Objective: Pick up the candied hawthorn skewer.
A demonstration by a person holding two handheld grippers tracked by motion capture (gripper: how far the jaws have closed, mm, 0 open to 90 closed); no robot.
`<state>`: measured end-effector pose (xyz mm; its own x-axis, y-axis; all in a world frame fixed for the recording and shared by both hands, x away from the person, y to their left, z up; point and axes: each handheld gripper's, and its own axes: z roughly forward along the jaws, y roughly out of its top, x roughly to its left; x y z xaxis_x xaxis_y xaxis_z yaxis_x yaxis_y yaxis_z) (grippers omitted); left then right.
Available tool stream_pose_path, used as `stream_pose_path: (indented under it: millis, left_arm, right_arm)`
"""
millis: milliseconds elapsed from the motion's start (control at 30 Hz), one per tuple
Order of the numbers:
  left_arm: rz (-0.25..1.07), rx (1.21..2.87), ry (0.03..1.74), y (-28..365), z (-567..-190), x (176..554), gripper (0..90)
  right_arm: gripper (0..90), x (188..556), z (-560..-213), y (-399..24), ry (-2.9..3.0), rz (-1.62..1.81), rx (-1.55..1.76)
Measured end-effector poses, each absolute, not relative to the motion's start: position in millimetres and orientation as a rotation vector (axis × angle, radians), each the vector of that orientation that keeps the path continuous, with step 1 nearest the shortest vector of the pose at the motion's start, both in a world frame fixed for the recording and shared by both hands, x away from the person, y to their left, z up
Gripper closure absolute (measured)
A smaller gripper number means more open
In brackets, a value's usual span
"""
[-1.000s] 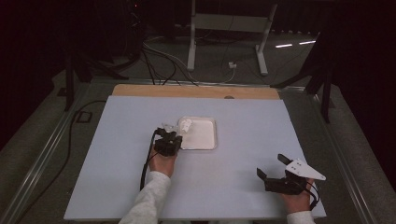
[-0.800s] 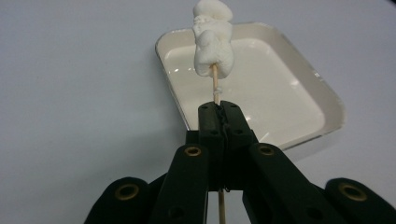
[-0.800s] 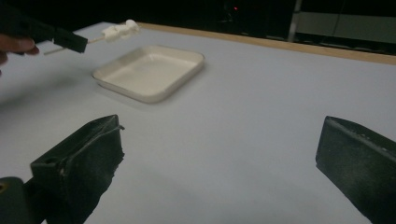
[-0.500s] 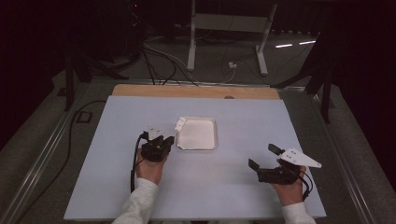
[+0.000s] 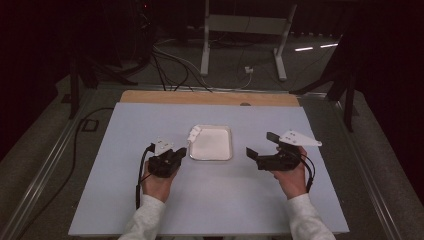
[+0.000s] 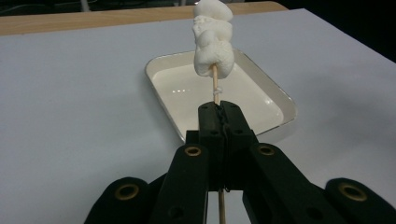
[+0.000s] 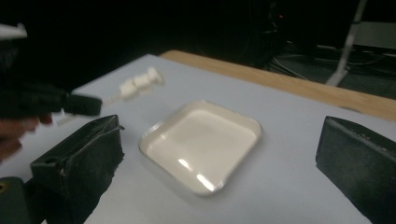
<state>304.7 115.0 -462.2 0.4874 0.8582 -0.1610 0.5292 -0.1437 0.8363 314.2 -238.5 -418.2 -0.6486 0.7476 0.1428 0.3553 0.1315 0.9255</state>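
**Skewer in the left grip, right gripper open beside the tray**

The skewer (image 6: 215, 86) is a thin wooden stick with white marshmallow-like pieces (image 6: 213, 39) threaded onto its far end. You hold it by the bare stick in your left gripper (image 6: 219, 109), whose jaws are closed tight on the wood just below the lowest piece; the rest of the stick runs back between the jaws towards your hand. In the high view the loaded end (image 5: 194, 133) hangs over the near-left corner of the tray (image 5: 220, 156), clear of its floor, and from the right gripper view the pieces (image 7: 140, 81) point away from the tray's rim, up in the air.

The tray is a shallow white rectangle with a raised rim, empty and glossy, sitting in the middle of the pale blue table (image 5: 125, 125). Your right gripper (image 5: 262, 145) is on the tray's right side, near it but not touching, jaws spread wide with nothing between them.

The work looks to be getting the pieces off the stick and into the tray. To do that well, keep the left grip as it is: the stick is thin and will twist if you loosen. Bring the right gripper across at the height of the pieces, take the outermost one gently, since it looks soft and will squash, and pull straight along the stick's line rather than sideways, so the wood does not bend or snap. Hold the loaded end over the tray's middle, so that whatever comes free drops inside the rim.
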Motion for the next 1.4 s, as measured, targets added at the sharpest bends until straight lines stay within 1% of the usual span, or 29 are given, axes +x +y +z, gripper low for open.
stream_pose_path:
  millis: [67, 400, 633, 967, 1400]
  left_arm:
    - [0.447, 1.816, 1.158, 113, -462, 304, 90.0]
    - [0.442, 1.796, 1.145, 114, -461, 301, 90.0]
    - [0.453, 1.796, 1.131, 112, -460, 298, 90.0]
    - [0.456, 1.808, 1.114, 107, -462, 298, 90.0]
    - [0.462, 1.803, 1.096, 105, -462, 296, 90.0]
  right_arm:
    - [0.3, 326, -414, -230, 2.064, 1.557, 1.08]
    - [0.3, 361, -403, -204, 2.104, 1.612, 1.079]
    - [0.3, 380, -406, -185, 2.148, 1.609, 1.089]
    - [0.3, 395, -418, -164, 2.19, 1.656, 1.149]
    - [0.3, 405, -428, -155, 2.225, 1.686, 1.202]
